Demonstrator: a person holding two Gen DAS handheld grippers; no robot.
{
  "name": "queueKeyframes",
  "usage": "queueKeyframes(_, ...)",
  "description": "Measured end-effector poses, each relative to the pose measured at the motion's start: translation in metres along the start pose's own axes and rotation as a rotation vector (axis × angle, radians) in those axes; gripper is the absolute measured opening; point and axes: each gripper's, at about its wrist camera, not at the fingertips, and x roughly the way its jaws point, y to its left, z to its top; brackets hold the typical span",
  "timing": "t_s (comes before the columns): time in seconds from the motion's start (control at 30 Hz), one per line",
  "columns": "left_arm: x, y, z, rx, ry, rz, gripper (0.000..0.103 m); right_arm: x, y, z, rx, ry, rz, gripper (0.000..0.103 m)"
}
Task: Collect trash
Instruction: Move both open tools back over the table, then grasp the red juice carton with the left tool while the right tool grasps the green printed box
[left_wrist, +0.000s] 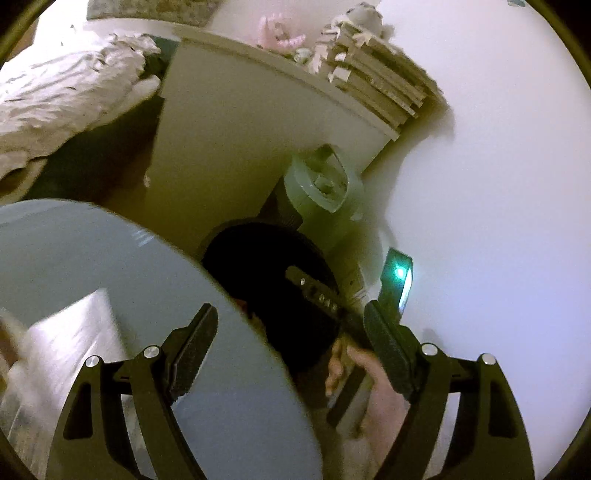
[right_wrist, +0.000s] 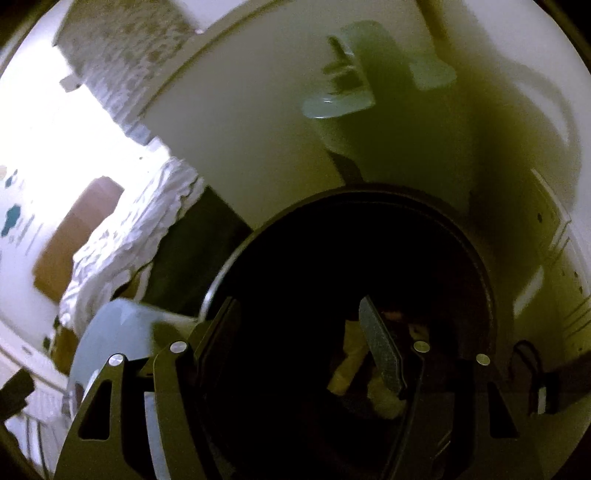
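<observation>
Both grippers stand spread, gripping nothing; left gripper (left_wrist: 291, 347) hangs over the round grey table (left_wrist: 92, 251); right gripper (right_wrist: 299, 343) hovers above the black bin (right_wrist: 369, 236), yellowish trash (right_wrist: 351, 362) inside; white cabinet (left_wrist: 236, 129) beyond

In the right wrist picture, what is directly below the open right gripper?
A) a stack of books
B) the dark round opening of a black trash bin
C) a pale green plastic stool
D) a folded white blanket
B: the right gripper points into the round black trash bin, with yellowish scraps lying inside it, and nothing sits between its spread jaws.
</observation>
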Motion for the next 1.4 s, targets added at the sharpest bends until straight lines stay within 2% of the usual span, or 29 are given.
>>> queueKeyframes(0.17, -0.070, 0.018, -0.039, 0.010, -0.069, 0.099, 0.081, -0.026, 0.038, -0.017, -0.104, -0.048, 0.103, 0.068)
queueKeyframes(0.2, -0.080, 0.023, -0.045, 0.007, -0.081, 0.126, 0.081, -0.035, 0.049, -0.023, -0.136, -0.062, 0.140, 0.073)
queueKeyframes(0.37, -0.147, 0.079, -0.088, -0.095, -0.162, 0.313, 0.081, -0.067, 0.110, -0.054, -0.302, -0.047, 0.329, 0.073)
queueKeyframes(0.4, -0.163, 0.097, -0.098, -0.138, -0.182, 0.359, 0.081, -0.075, 0.130, -0.064, -0.372, -0.026, 0.384, 0.074)
queueKeyframes(0.47, -0.182, 0.122, -0.113, -0.188, -0.187, 0.389, 0.081, -0.092, 0.174, -0.087, -0.556, 0.017, 0.477, 0.082)
queueKeyframes(0.57, -0.195, 0.152, -0.132, -0.231, -0.141, 0.414, 0.081, -0.113, 0.236, -0.121, -0.882, 0.070, 0.535, 0.084)
queueKeyframes(0.73, -0.200, 0.178, -0.151, -0.312, -0.107, 0.395, 0.081, -0.120, 0.311, -0.170, -1.348, 0.227, 0.572, 0.084)
queueKeyframes(0.8, -0.200, 0.184, -0.155, -0.326, -0.101, 0.389, 0.081, -0.113, 0.332, -0.192, -1.533, 0.287, 0.527, 0.084)
queueKeyframes(0.87, -0.199, 0.190, -0.163, -0.341, -0.092, 0.379, 0.081, -0.099, 0.349, -0.216, -1.741, 0.323, 0.440, 0.084)
queueKeyframes(0.93, -0.197, 0.193, -0.166, -0.344, -0.085, 0.377, 0.081, -0.087, 0.353, -0.228, -1.841, 0.348, 0.399, 0.084)
queueKeyframes(1.07, -0.192, 0.199, -0.167, -0.352, -0.066, 0.383, 0.081, -0.061, 0.357, -0.248, -1.942, 0.426, 0.366, 0.084)
queueKeyframes(1.17, -0.187, 0.205, -0.165, -0.340, -0.047, 0.411, 0.081, -0.050, 0.359, -0.263, -1.984, 0.421, 0.335, 0.074)
queueKeyframes(1.27, -0.182, 0.209, -0.162, -0.331, -0.036, 0.432, 0.079, -0.051, 0.361, -0.256, -1.865, 0.441, 0.401, 0.065)
queueKeyframes(1.33, -0.179, 0.212, -0.160, -0.329, -0.032, 0.441, 0.077, -0.055, 0.359, -0.237, -1.737, 0.420, 0.445, 0.061)
queueKeyframes(1.37, -0.177, 0.213, -0.158, -0.327, -0.028, 0.441, 0.073, -0.056, 0.357, -0.227, -1.662, 0.409, 0.472, 0.061)
queueKeyframes(1.4, -0.174, 0.214, -0.156, -0.325, -0.020, 0.436, 0.065, -0.060, 0.355, -0.218, -1.600, 0.400, 0.495, 0.060)
